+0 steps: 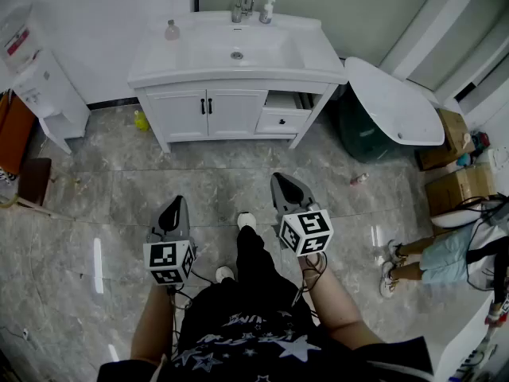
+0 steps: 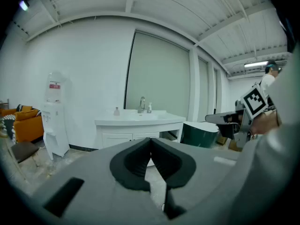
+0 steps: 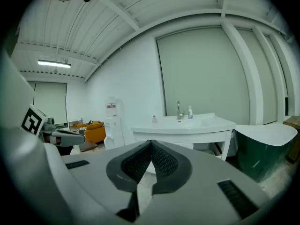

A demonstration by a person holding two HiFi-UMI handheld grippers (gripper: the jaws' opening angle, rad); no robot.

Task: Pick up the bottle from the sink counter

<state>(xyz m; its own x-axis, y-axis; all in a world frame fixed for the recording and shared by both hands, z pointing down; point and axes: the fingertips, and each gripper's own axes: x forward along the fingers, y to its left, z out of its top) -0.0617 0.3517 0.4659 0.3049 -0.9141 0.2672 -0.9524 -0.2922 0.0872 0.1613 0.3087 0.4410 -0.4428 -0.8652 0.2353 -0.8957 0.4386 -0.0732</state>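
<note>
A small clear bottle [image 1: 172, 30] stands on the left side of the white sink counter [image 1: 318, 54], far across the floor from me; it also shows as the bottle [image 2: 116, 110] and the bottle [image 3: 154, 119]. A white pump bottle [image 1: 269, 10] stands beside the faucet [image 1: 241, 5]. My left gripper [image 1: 176, 207] and right gripper [image 1: 284, 181] hang side by side over the tiled floor, well short of the vanity. Both are shut with nothing between the jaws, as at the left gripper [image 2: 150, 140] and right gripper [image 3: 151, 142].
A water dispenser [image 1: 40, 86] stands left of the vanity, with a yellow object [image 1: 141, 120] on the floor beside it. One vanity drawer [image 1: 285, 118] is pulled out. A white-and-green tub [image 1: 394, 102], cardboard boxes [image 1: 457, 189] and another person [image 1: 445, 253] are at the right.
</note>
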